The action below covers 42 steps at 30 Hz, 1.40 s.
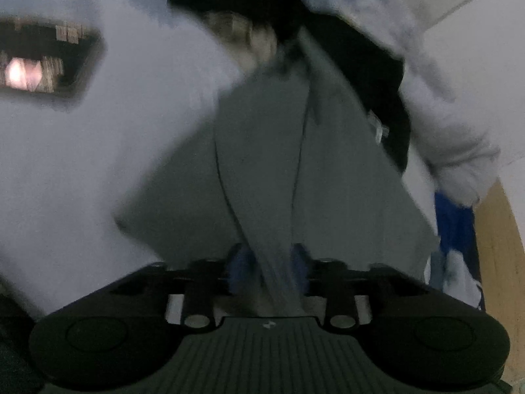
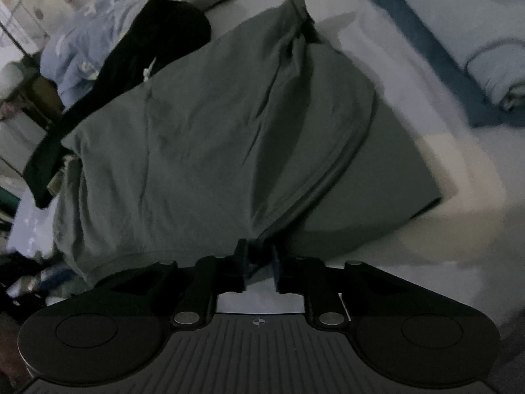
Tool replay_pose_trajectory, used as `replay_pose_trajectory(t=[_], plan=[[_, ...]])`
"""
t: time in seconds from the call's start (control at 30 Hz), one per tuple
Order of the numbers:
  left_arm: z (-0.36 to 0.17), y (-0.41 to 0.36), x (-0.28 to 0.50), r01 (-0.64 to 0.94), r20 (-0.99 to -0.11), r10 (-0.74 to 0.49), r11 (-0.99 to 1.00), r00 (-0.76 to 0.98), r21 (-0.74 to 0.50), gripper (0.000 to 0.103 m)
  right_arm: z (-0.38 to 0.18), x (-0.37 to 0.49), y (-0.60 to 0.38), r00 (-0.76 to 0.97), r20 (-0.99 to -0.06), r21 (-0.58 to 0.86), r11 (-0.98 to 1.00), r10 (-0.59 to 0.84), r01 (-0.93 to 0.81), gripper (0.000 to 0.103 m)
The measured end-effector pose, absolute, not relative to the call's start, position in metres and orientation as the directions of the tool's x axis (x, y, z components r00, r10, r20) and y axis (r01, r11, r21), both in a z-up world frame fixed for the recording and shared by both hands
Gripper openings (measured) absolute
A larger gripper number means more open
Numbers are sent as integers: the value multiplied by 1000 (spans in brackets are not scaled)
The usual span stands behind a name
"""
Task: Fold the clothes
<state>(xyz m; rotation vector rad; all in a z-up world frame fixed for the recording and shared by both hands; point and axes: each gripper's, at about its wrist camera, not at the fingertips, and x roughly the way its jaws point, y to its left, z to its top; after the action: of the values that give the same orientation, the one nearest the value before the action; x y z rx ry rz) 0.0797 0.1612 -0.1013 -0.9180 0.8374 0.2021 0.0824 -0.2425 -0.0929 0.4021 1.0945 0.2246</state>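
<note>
A grey-green garment (image 2: 210,138) lies spread on a pale bed sheet (image 2: 410,256), one layer folded over another. My right gripper (image 2: 259,262) is shut on its near hemmed edge. In the left wrist view the same garment (image 1: 279,164) hangs stretched away from my left gripper (image 1: 270,262), which is shut on a bunched strip of it between blue-padded fingers (image 1: 242,262). That view is blurred.
A black garment (image 2: 137,55) lies at the far left of the grey one, and shows in the left wrist view (image 1: 361,59). A light blue quilt (image 2: 82,42) is bunched behind it. A rolled pale cloth (image 2: 492,75) sits far right. A person's grey sleeve (image 1: 459,151) is at right.
</note>
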Motion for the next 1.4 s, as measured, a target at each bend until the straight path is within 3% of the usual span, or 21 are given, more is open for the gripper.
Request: replay_pose_trajectory(t=[0.13, 0.2, 0.27, 0.3, 0.37, 0.43, 0.57, 0.63, 0.73, 0.97, 1.0, 1.03, 1.07, 1.13, 1.4], plan=[[-97, 191, 75, -543, -727, -83, 609, 681, -578, 59, -74, 74, -232, 476, -808, 381, 924, 347, -25, 22], [-102, 198, 75, -572, -757, -61, 616, 650, -541, 54, -64, 73, -220, 488, -799, 368, 927, 352, -67, 22], [-104, 197, 71, -575, -784, -39, 658, 619, -487, 32, -54, 72, -207, 498, -782, 368, 922, 375, -118, 22], [-103, 198, 68, -594, -807, -18, 667, 590, -449, 2, -47, 73, -199, 505, -770, 365, 918, 391, -154, 24], [-99, 202, 58, -620, -818, -8, 648, 576, -443, 3, -35, 74, -182, 519, -749, 350, 911, 412, -217, 37], [-90, 208, 52, -623, -811, -8, 636, 585, -456, 3, -22, 73, -163, 543, -714, 330, 896, 442, -296, 44], [-70, 231, 57, -599, -750, -20, 588, 661, -543, 24, -16, 66, -88, 532, -664, 234, 821, 526, -521, 49], [-59, 244, 66, -590, -721, 2, 577, 692, -565, 45, -20, 64, -44, 505, -648, 179, 759, 570, -626, 49], [-53, 266, 89, -558, -691, -14, 579, 722, -594, 52, -38, 61, 21, 480, -640, 88, 678, 600, -730, 49], [-59, 291, 183, -405, -663, -173, 672, 728, -620, 52, -68, 75, 102, 506, -641, -68, 614, 577, -786, 45], [-62, 293, 198, -382, -661, -202, 680, 723, -626, 52, -71, 79, 107, 500, -648, -67, 611, 574, -788, 39], [-66, 294, 214, -358, -656, -233, 685, 718, -635, 52, -75, 84, 111, 491, -661, -65, 609, 567, -791, 18], [-70, 294, 228, -337, -651, -258, 689, 714, -642, 52, -79, 87, 113, 491, -671, -65, 615, 556, -786, 9], [-78, 291, 255, -307, -659, -290, 709, 694, -635, 52, -79, 86, 111, 478, -670, -42, 614, 568, -788, 4], [-95, 283, 320, -256, -661, -316, 743, 680, -618, 34, -52, 69, 97, 433, -662, -35, 552, 612, -833, 3]])
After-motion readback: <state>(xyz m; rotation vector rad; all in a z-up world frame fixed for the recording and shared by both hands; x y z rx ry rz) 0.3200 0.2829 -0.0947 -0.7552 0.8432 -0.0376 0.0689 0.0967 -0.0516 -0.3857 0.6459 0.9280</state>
